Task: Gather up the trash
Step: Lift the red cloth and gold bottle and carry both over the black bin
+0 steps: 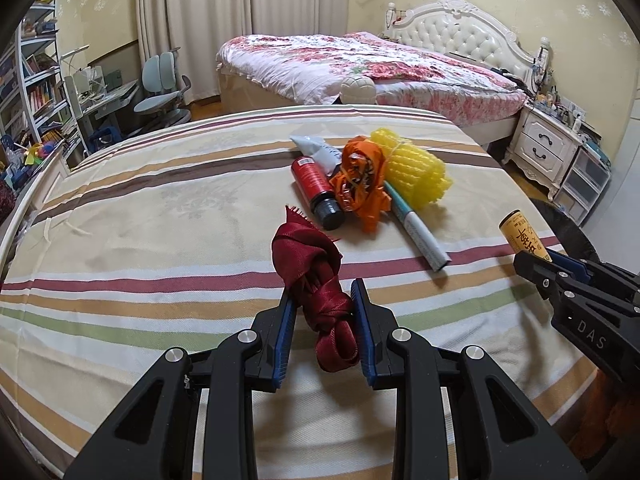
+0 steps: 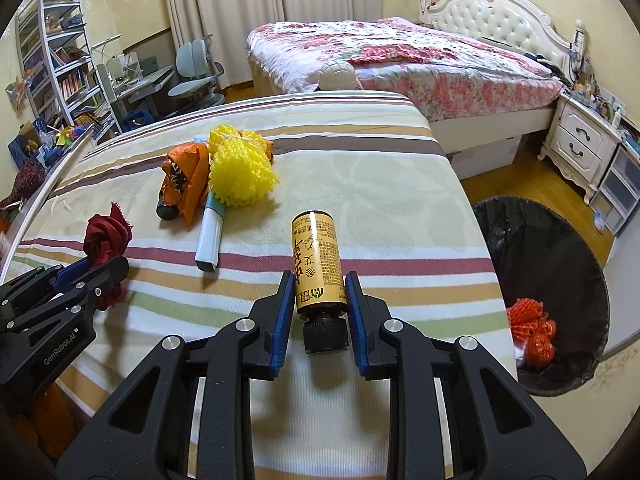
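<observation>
Left tongs (image 1: pixel 323 322) tight on knotted red ribbon (image 1: pixel 316 280) above striped sheet (image 1: pixel 160 216).

We are in a home bedroom: we see a floral-quilted bed with a white tufted headboard (image 1: pixel 460 32) and a white carved nightstand (image 1: pixel 540 148). Cream curtains (image 1: pixel 200 20) hang beside a grey bookshelf (image 1: pixel 36 80).

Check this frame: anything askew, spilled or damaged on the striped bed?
Nothing spilled or broken. The right gripper holds the yellow bottle cap-end toward the camera, cap on. The left gripper clamps a frayed red ribbon. The remaining trash pile lies loosely heaped.
</observation>
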